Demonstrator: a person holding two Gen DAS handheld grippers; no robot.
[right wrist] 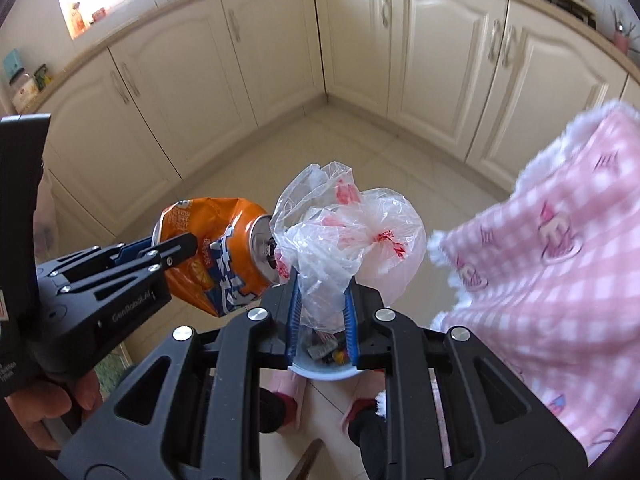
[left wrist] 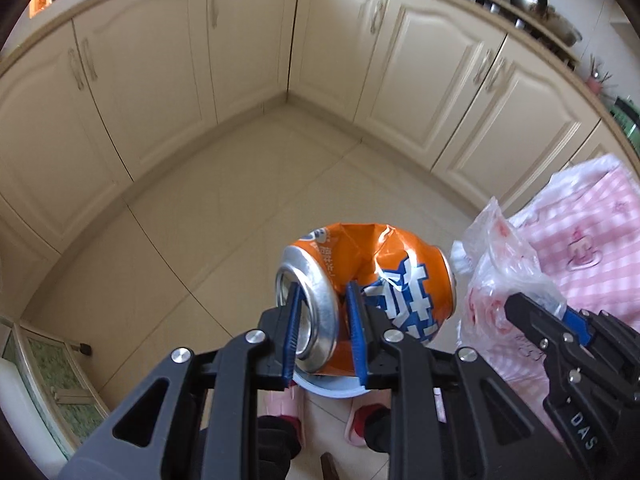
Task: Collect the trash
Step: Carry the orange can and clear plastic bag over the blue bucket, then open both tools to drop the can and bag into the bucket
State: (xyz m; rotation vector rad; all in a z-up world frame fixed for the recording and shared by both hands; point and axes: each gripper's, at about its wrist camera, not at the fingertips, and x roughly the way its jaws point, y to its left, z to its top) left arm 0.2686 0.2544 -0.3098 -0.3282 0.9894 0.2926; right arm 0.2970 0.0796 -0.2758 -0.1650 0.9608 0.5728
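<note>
Directly below both cameras, a pale blue bin (right wrist: 320,374) stood on the floor between the person's pink slippers (left wrist: 282,402), its rim showing under the fingertips and a few small scraps lying inside; its place there suggested it was the target for what both hands carried.

Over it, the left hand-held gripper (left wrist: 325,334) pinched a crushed orange soda can (left wrist: 372,276): one blue pad reached into the can's open silver end and the other pressed the dented side, so the wall of the can was clamped between them. Gripping by the rim looked like a sensible hold on a can too buckled to grasp around its body. Blue-and-white lettering, apparently Chinese characters, ran across the orange skin, with small print beside it too blurred to read.

Just beside it, the right hand-held gripper (right wrist: 321,312) was closed on the gathered neck of a crumpled clear plastic bag (right wrist: 352,232) with red printing, illegible in the creases; the bag ballooned above the pads, touching the can's end. White lettering on the left tool's side read "GenRobot.AI", and "DAS" showed on the right one.

A pink checked fleece sleeve (right wrist: 552,264) hung to the right. Beyond lay beige floor tiles (left wrist: 240,200), then cream corner cabinets (left wrist: 160,64).
</note>
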